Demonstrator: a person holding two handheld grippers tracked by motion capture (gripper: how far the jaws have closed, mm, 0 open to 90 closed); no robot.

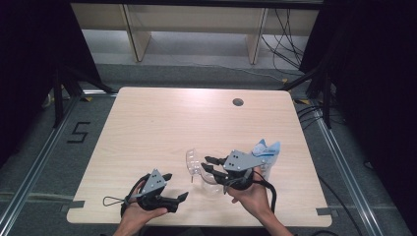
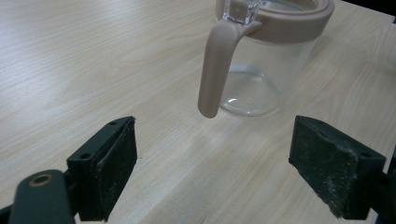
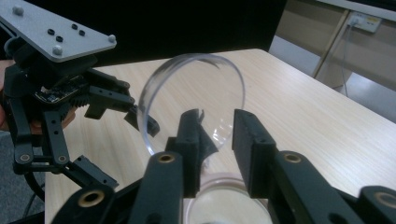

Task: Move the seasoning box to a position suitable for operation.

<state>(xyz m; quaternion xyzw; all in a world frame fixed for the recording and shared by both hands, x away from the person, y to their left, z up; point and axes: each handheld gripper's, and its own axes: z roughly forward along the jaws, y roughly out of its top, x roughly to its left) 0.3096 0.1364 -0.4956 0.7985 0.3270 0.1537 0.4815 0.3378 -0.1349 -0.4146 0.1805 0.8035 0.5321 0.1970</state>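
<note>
A clear glass jug point(image 1: 210, 183) point(image 2: 273, 70) with a beige rim and a beige handle point(image 2: 215, 70) stands near the table's front edge, between my two hands. Its round clear lid point(image 1: 193, 162) point(image 3: 196, 88) is tipped up on edge. My right gripper point(image 1: 205, 163) point(image 3: 218, 137) reaches over the jug's mouth. Its jaws stand a little apart at the lid's lower edge and do not press on it. My left gripper point(image 1: 178, 186) point(image 2: 212, 163) rests low to the jug's left, wide open with nothing between the pads. It points at the handle from a short way off.
A blue and white packet point(image 1: 268, 152) lies on the wooden table point(image 1: 162, 123) just behind my right hand. A round cable hole point(image 1: 238, 102) sits at the back right. Cables trail from both grippers over the front edge.
</note>
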